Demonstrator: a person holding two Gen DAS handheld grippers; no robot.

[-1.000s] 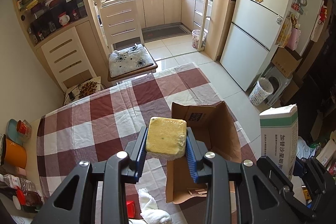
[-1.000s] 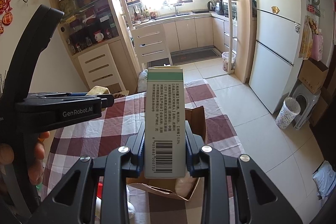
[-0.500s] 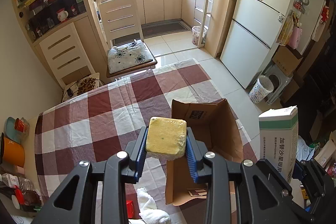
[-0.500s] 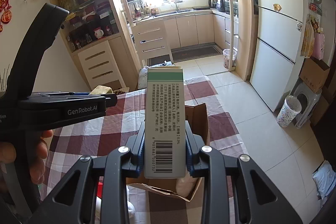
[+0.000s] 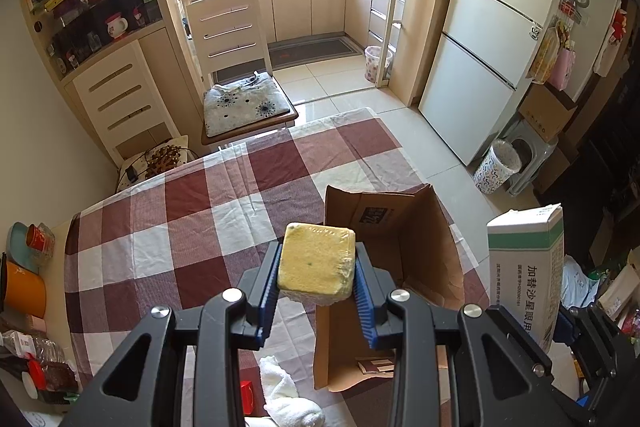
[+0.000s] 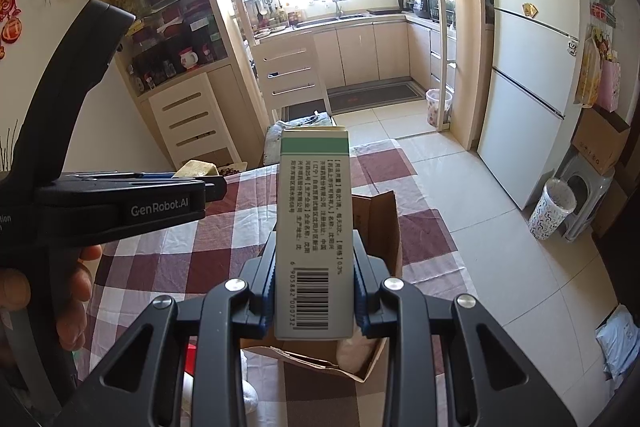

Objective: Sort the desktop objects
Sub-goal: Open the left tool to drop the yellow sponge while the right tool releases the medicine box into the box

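Green-banded carton [image 6: 314,235] stands upright, clamped in right claw [image 6: 315,301]; left claw [image 5: 316,285] grips sponge [image 5: 317,259].

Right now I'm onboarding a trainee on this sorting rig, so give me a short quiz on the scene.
1. What does the left tool hold?
2. True or false: the right tool is empty.
3. The open cardboard box sits on: A) the floor B) the checked tablecloth C) a chair.

Key: 1. A yellow sponge block. 2. False, it clamps a green-and-white carton. 3. B.
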